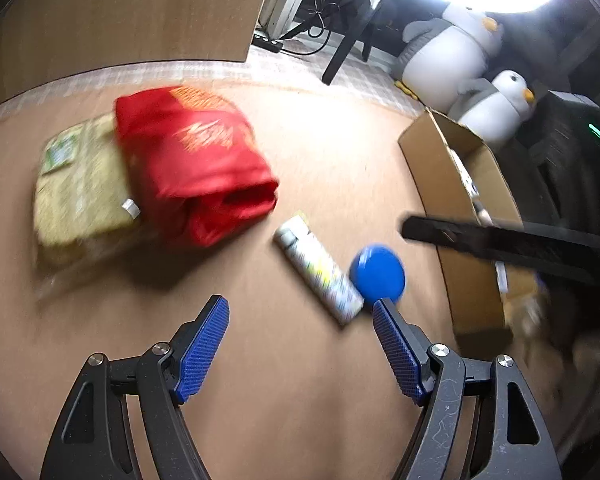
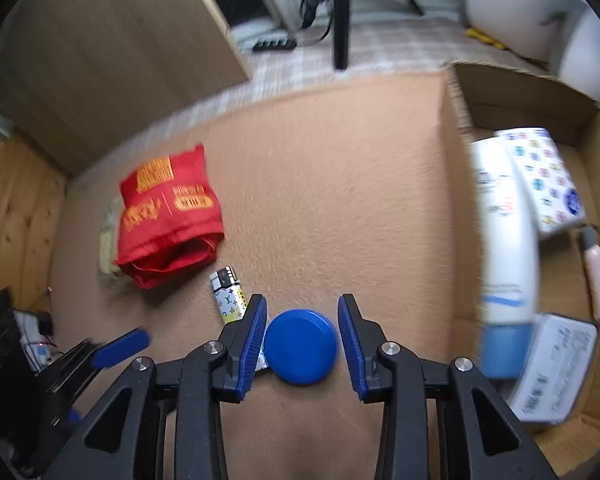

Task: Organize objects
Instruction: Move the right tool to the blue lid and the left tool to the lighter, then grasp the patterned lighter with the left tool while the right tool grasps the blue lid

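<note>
- Right wrist view: right gripper (image 2: 302, 332) parted around blue round tin (image 2: 301, 346), fingers flanking it on either side; small gap visible on the right side, left pad (image 2: 252, 340) close to or touching the rim, contact not certain. Not yet clamped.
- Location of tin: flat on the bench (image 2: 332, 184), just beside patterned lighter (image 2: 230, 294), near the side wall of cardboard box (image 2: 452, 208).
- Orientation of tin: disc lying lid-up, no long axis to speak of; round outline, so no preferred grasp direction.
- Orientation of lighter: lying flat, long axis running diagonally away from the gripper toward red folded bag (image 2: 168, 216); near end hidden behind the left finger.
- Left wrist view: left gripper (image 1: 300, 344) spread wide, holding nothing, hovering above bare bench short of the lighter (image 1: 318, 268) and tin (image 1: 377, 274).
- Risk, judged: left finger overlaps the lighter's near end; closing could pinch or drag the lighter along with the tin.
- Risk, judged: smooth curved rim and shallow profile; off-centre squeeze could squirt the tin forward or tip it.
- Risk, judged: both grippers crowd the same spot; collision possible if the left one advances.
- Box contents: white tube with blue cap (image 2: 504, 264), patterned pack (image 2: 544, 180), pink item (image 2: 598, 276), white packet (image 2: 552, 368); little free floor for the drop.
- Motion blur in both views; fine detail unreliable.
</note>
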The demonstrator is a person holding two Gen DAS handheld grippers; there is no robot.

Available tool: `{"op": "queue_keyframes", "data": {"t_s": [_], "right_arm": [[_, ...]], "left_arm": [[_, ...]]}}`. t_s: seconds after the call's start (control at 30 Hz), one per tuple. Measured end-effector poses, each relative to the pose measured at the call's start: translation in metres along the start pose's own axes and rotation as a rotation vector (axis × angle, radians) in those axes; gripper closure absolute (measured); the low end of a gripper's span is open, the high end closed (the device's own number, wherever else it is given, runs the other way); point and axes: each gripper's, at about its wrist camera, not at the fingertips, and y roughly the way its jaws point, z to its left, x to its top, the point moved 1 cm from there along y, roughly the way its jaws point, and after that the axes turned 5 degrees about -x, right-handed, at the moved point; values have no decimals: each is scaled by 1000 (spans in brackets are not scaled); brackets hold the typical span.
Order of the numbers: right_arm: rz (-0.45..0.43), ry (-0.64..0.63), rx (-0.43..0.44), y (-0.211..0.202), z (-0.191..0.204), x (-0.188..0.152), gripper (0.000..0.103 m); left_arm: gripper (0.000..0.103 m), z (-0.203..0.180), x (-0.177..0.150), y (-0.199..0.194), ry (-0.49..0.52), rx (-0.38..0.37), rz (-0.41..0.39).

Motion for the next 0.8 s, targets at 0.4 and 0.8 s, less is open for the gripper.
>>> {"op": "queue_keyframes", "data": {"t_s": [0.4, 0.8], "right_arm": [[-48, 19, 5, -28, -12, -12, 68], [-47, -8, -7, -24, -8, -11, 68]], "left_arm": [[39, -13, 29, 51, -21, 141, 41], [64, -20, 17, 50, 123, 226, 30]]}}
